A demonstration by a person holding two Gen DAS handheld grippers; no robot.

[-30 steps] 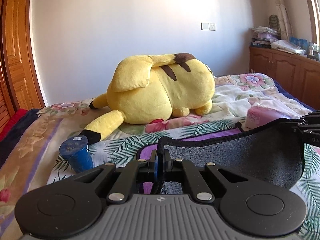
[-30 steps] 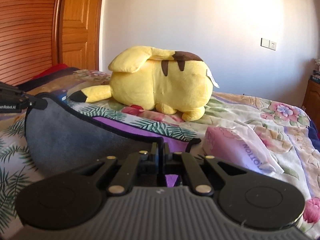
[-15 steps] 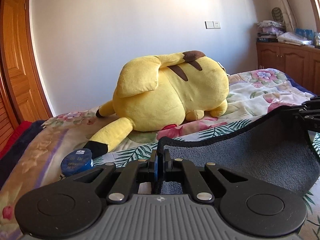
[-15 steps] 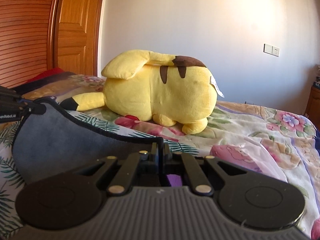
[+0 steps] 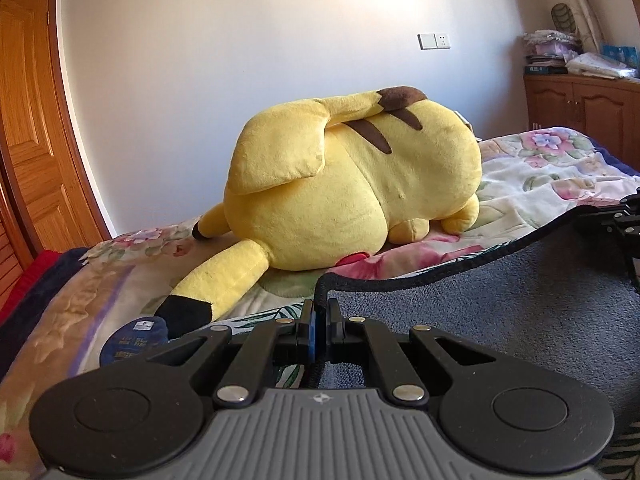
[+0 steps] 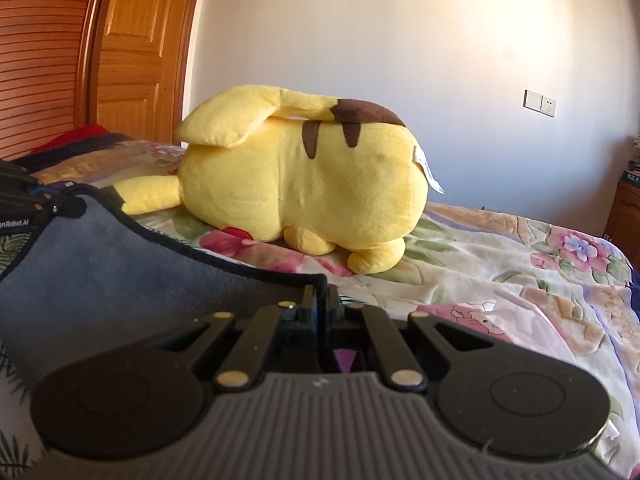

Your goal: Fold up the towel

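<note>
Left claw [image 5: 319, 312]: I grip one corner of the grey towel [image 5: 500, 304].
Right claw [image 6: 319, 304]: clamped on the other corner.
Change: I've carried the towel's edge closer to the Pikachu plush [image 5: 360, 184]; fold underway.

Both grippers carried towel [image 5: 500, 312] edge forward toward plush [image 5: 352, 184]; purple underside apparently now mostly covered.

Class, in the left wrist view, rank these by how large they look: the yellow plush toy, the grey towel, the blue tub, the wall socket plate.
1. Yellow plush toy and grey towel: alike in spread, and the towel is nearer and partly hidden, so unranked.
2. Blue tub, partly hidden.
3. Wall socket plate.
</note>
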